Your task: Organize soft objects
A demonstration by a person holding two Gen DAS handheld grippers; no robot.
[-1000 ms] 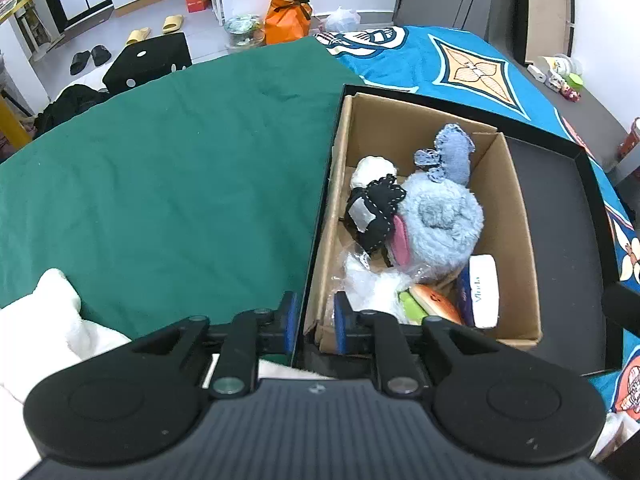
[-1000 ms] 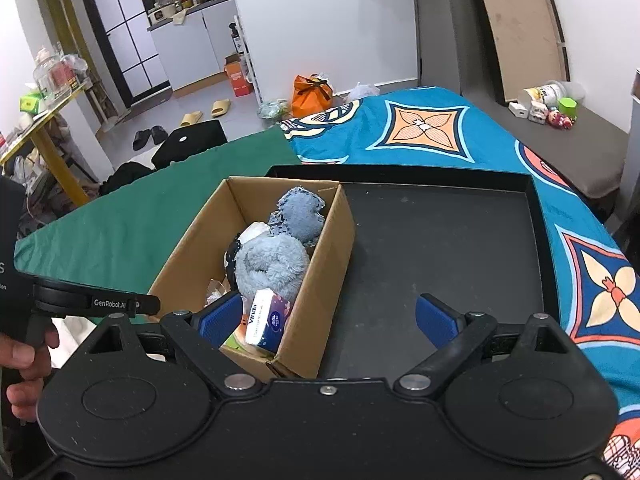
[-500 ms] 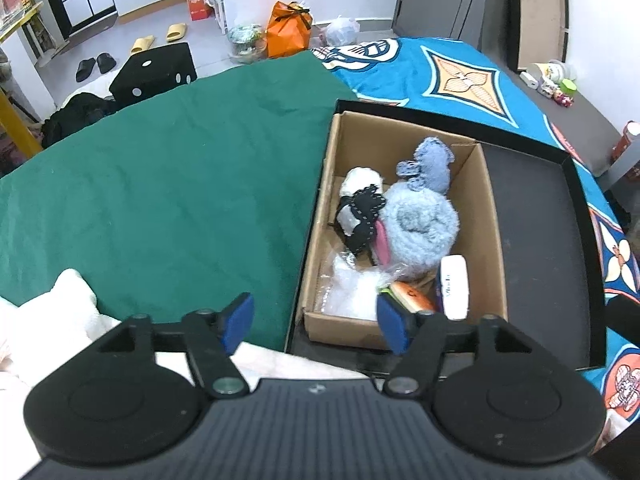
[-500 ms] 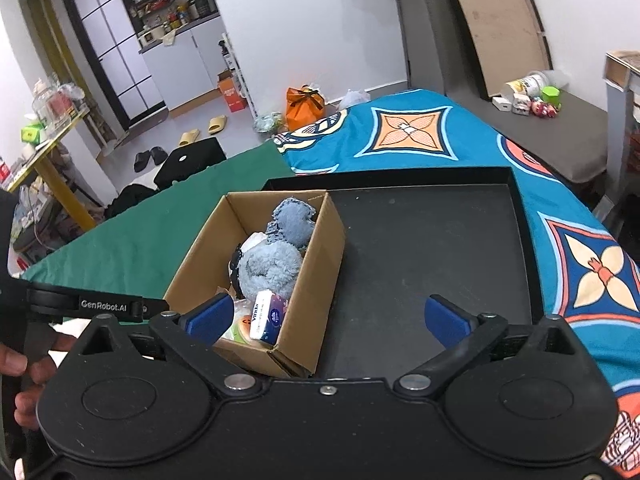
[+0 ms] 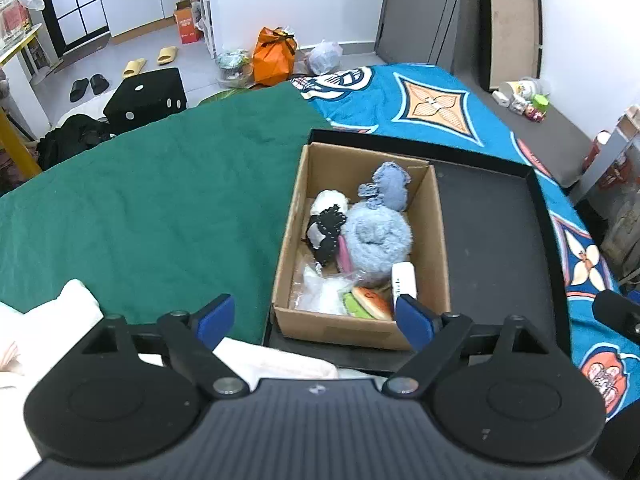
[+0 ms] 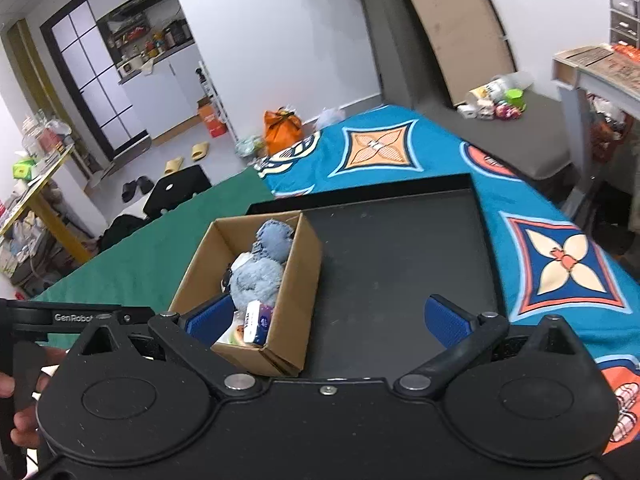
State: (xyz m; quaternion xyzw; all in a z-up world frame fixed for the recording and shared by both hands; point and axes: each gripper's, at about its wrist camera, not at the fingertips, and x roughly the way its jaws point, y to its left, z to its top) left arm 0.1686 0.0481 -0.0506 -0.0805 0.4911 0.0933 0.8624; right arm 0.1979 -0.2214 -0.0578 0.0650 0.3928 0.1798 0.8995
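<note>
Green cloth beside blue patterned cloth, tiled floor beyond.

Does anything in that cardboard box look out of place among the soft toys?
Yes: a small rigid-looking white and blue carton stands on edge in the cardboard box, wedged against the fluffy blue plush.

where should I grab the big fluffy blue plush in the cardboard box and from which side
Probably pinch the rounded top of the blue plush, coming straight down from above. It bulges highest in the cardboard box, whose walls and neighbouring items block its sides. Both grippers are open.
</note>
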